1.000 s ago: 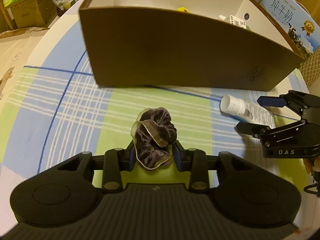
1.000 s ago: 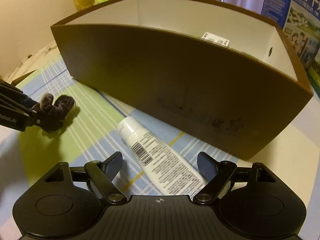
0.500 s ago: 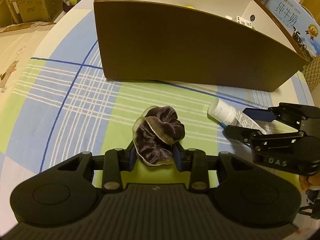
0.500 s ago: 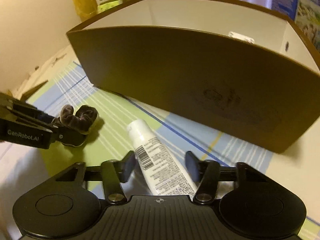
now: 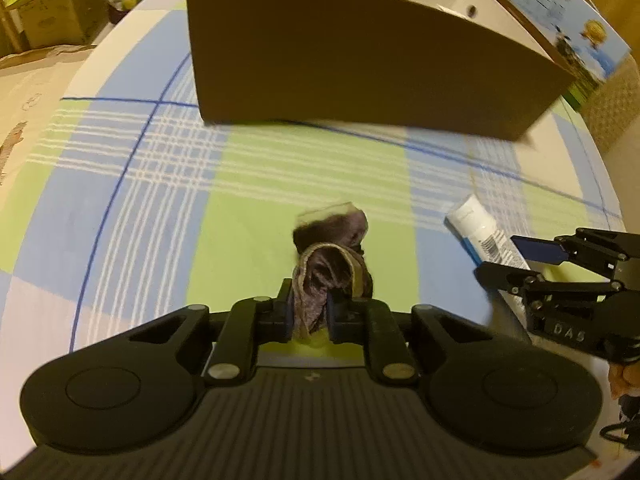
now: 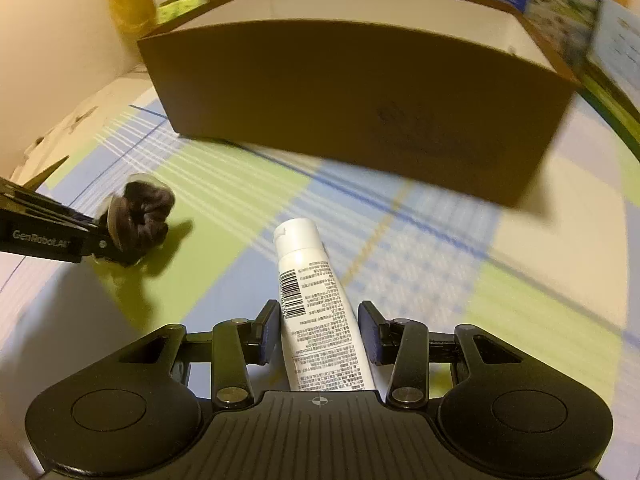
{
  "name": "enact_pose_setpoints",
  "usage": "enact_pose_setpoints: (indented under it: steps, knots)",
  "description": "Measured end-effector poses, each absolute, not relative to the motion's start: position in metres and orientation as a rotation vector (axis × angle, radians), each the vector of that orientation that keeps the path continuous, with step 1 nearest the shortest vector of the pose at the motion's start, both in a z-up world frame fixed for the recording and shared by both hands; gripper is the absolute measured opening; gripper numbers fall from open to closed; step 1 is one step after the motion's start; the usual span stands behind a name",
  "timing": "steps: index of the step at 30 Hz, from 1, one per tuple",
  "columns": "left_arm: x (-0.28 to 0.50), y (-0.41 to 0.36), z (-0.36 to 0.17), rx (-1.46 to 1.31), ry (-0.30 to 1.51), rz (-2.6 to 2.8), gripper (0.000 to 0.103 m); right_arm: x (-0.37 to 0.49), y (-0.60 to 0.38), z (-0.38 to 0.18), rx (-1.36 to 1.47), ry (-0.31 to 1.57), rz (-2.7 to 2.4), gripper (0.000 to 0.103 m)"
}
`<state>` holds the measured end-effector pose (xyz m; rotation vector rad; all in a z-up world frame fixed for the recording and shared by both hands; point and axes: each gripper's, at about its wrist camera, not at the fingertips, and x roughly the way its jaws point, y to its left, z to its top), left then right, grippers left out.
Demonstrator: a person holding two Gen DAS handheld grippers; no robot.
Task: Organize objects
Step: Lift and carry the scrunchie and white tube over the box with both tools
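The left gripper (image 5: pixel 310 312) is clamped on the scrunchie (image 5: pixel 330 256). The right gripper (image 6: pixel 318 332) straddles the tube (image 6: pixel 316 312), jaws apart; it should squeeze mid-body before lifting toward the box (image 6: pixel 360 100) at twelve o'clock.

"GenRobot.AI" on left gripper (image 6: pixel 108 246), seemingly "DAS" on right gripper (image 5: pixel 516 260).

scrunchie (image 5: pixel 330 248) showing dark purple-brown velvet, pale trim | tube (image 6: pixel 316 300) showing white, black print and barcode | box (image 5: pixel 360 60) showing brown outside, white inside | tablecloth (image 5: pixel 120 184) showing green-blue plaid, white stripes
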<state>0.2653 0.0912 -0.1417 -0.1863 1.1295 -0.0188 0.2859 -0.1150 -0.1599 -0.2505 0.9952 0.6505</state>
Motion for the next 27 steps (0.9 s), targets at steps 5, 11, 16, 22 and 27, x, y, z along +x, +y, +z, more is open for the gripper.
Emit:
enact_pose_setpoints:
  steps: [5,11,16,22,27]
  knots:
    - [0.242,0.086,-0.137,-0.187,1.151,-0.094,0.014,0.262,-0.138,-0.155,-0.189,1.034,0.603,0.04]
    - [0.233,0.073,-0.137,-0.161,1.146,-0.155,0.037,0.251,-0.149,-0.153,-0.151,1.031,0.585,0.04]
    - [0.238,0.055,-0.134,-0.113,1.111,-0.203,0.049,0.253,-0.151,-0.153,-0.141,1.028,0.578,0.04]
    - [0.239,0.037,-0.134,-0.045,1.116,-0.291,0.059,0.251,-0.152,-0.152,-0.139,1.028,0.576,0.04]
    - [0.242,0.028,-0.133,-0.016,1.1,-0.318,0.064,0.248,-0.156,-0.152,-0.128,1.024,0.58,0.04]
